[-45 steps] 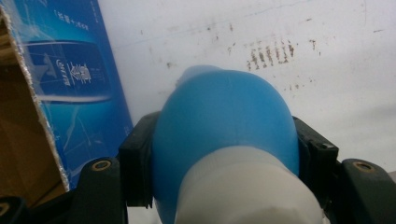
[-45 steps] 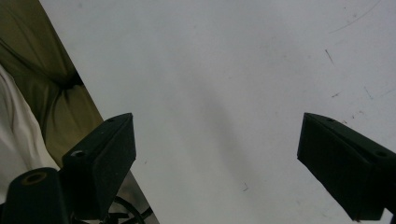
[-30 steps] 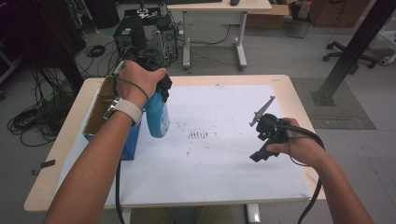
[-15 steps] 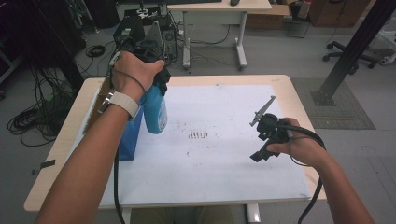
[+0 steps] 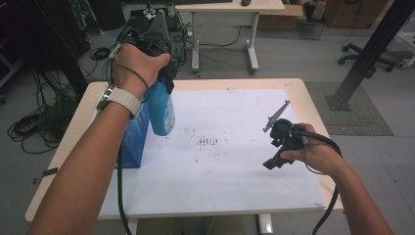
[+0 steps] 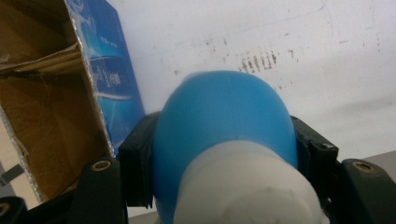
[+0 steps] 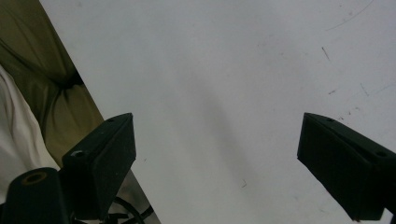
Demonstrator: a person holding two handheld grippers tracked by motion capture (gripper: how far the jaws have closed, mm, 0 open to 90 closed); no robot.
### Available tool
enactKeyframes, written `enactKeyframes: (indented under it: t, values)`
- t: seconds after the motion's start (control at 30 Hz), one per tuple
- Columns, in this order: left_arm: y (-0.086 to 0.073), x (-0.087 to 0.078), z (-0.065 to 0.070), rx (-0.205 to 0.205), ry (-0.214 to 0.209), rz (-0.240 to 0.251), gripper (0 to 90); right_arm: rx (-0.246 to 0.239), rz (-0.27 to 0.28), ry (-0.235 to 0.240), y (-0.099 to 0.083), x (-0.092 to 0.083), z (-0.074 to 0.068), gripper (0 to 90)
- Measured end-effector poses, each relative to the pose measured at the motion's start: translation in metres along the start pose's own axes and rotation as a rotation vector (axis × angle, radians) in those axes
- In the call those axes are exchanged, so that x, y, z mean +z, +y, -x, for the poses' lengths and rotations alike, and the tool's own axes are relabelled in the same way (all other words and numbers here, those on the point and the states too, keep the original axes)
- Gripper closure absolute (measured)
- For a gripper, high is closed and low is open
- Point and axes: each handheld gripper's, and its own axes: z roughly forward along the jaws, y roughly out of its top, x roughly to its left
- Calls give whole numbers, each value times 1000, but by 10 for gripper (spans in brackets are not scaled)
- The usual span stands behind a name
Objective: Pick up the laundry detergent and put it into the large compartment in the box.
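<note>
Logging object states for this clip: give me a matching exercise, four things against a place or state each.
Things:
1. blue bottle
2. blue box
3. right gripper
4. white sheet

States:
A. open, holding nothing
B. clamped in the left gripper, lifted
C. spread over the tabletop, scuffed
D. standing at the table's left, top open

Pairs: 1-B, 2-D, 3-A, 4-C

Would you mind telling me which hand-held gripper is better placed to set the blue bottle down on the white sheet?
Probably the left hand-held gripper: its jaws are already clamped on the blue bottle, held above the white sheet beside the open blue box. The right hand-held gripper is open and empty, over bare sheet.
</note>
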Motion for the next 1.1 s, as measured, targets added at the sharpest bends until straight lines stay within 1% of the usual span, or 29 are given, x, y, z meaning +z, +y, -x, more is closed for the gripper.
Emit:
enactKeyframes:
  t: [0.2,0.33,0.67,1.1]
  values:
    - [-1,-10,-5,-8,-13,11,374,2,0,-2,-1,-1,0,117]
    - [-2,-15,-8,-15,-2,24,374,0,3,-3,-1,-1,0,117]
    - [-4,-30,-20,-37,-4,46,375,-1,3,-4,1,-2,-1,117]
    - [-7,-52,-36,-58,19,66,375,-1,5,-3,2,-1,0,117]
